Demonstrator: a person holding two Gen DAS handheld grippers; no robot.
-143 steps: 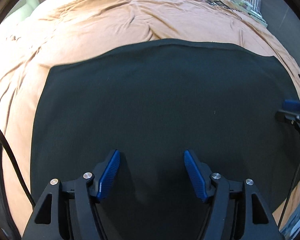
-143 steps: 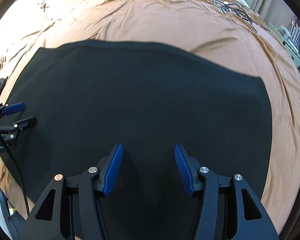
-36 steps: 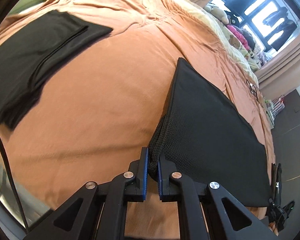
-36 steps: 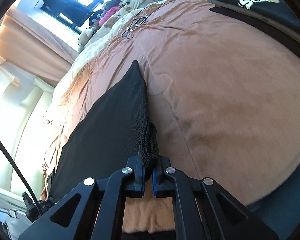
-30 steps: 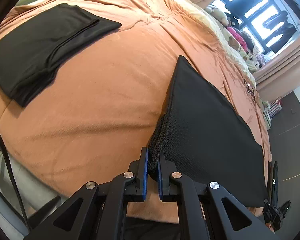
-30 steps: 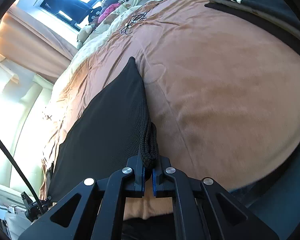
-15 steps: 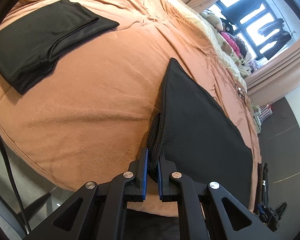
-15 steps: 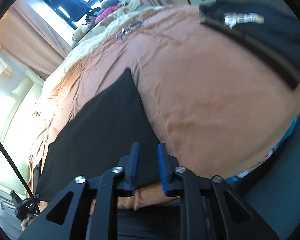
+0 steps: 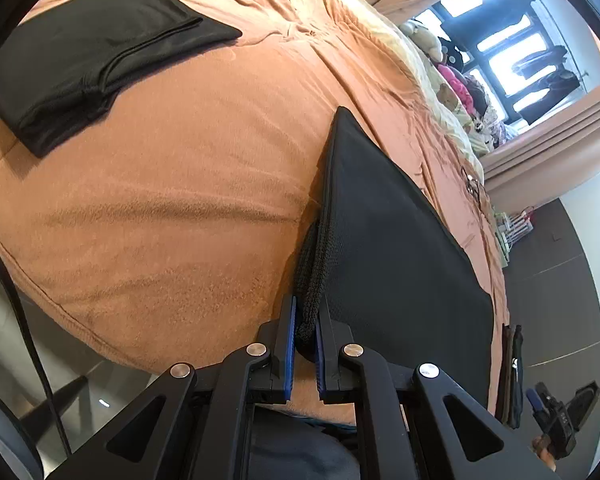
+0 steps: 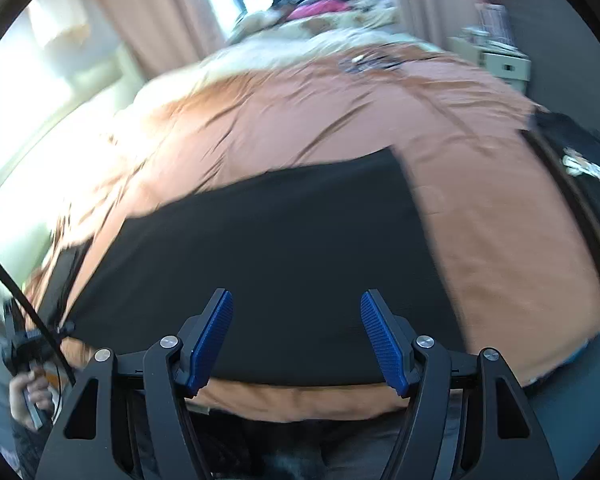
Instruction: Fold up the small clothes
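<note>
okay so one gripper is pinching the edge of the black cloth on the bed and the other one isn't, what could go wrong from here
1. The left gripper is shut on the bunched corner of the black garment, while the right gripper is opening with nothing between its pads. A one-sided tug could skew the fold.
2. The garment lies near the edge of the bedspread; a pull that way might drag it off.

There are no words or numbers here that can be read. A black piece of clothing [image 10: 576,152] at the right edge of the bed in the right wrist view has a white and orange print [image 10: 586,168] on it. The print is too blurry to tell if it has letters. Nothing else in either view has a label, a brand name or a sign.
</note>
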